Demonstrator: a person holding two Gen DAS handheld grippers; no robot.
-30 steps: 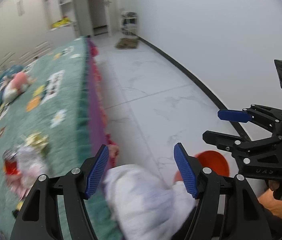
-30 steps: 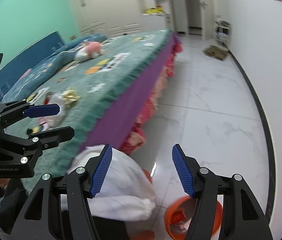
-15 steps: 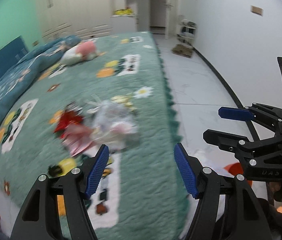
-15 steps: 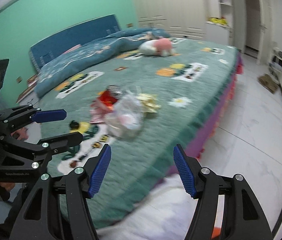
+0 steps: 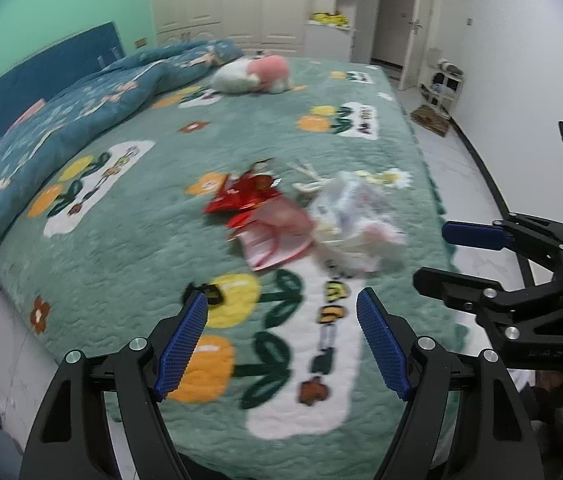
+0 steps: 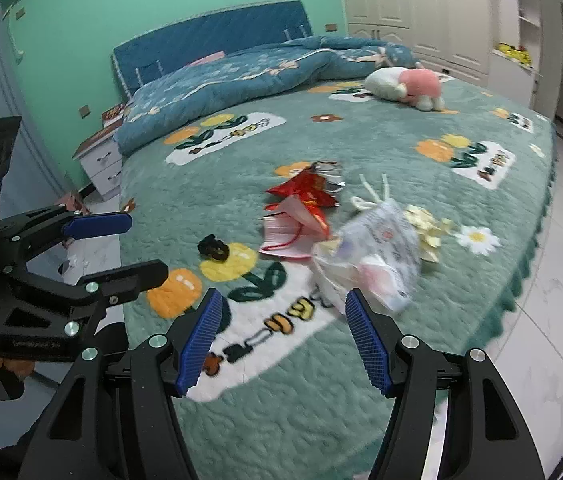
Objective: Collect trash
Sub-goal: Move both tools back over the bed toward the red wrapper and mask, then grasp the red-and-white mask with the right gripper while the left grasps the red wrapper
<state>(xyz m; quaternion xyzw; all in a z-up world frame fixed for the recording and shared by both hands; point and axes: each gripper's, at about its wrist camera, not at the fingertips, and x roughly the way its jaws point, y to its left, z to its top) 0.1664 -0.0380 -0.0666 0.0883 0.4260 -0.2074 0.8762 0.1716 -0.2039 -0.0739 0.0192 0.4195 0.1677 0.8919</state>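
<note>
Nothing could be read with certainty. The bedspread (image 5: 129, 248) carried cartoon lettering in its white patches (image 5: 323, 344), too blurred to make out. Small print on the left tongs' frame (image 6: 35, 345) in the right view stayed illegible.

We're in a home bedroom: a wide bed (image 6: 361, 380) under a green flowered cover, blue headboard (image 6: 209, 36) at 12 o'clock, white wardrobes (image 6: 413, 4) at 1 o'clock, nightstand (image 6: 103, 164) at 10 o'clock, plush toy (image 6: 405, 84) resting on top.
</note>
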